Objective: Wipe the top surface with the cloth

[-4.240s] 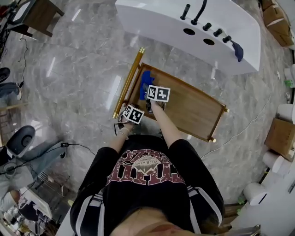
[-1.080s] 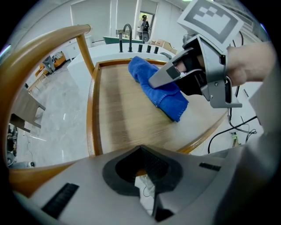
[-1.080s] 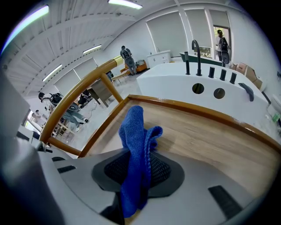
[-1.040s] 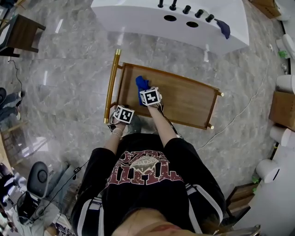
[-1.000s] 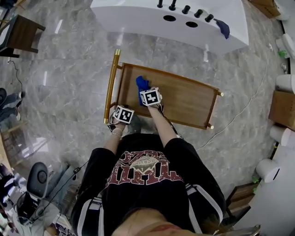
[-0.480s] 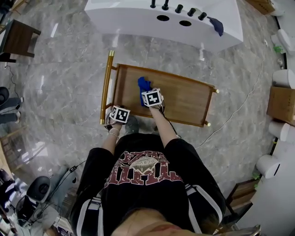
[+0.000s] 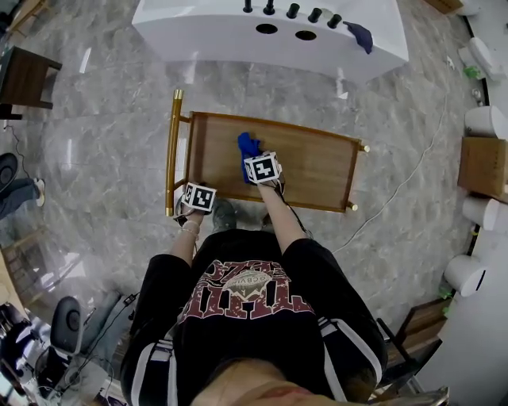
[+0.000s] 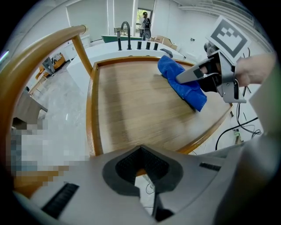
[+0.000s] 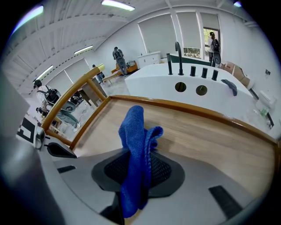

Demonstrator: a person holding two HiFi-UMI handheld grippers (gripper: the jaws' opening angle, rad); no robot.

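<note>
Wiping well likely calls for pressing the cloth [image 9: 133,132], pinched in the right claw [image 9: 139,176] on the tabletop's [image 7: 313,162] left half, flat and sweeping overlapping passes rightward; left claw [image 8: 141,166] closed, empty, at the near-left corner.

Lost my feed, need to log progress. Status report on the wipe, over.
Left gripper shut on cart rim. Right gripper shut on blue cloth, cloth down on wooden cart top. Nothing else on it, over.

You're in bathroom-fixture showroom: white tub [image 7: 198,32], black taps [image 7: 270,8], ceramic fixtures [image 7: 486,120] lining polished marble floor [image 7: 95,135].
</note>
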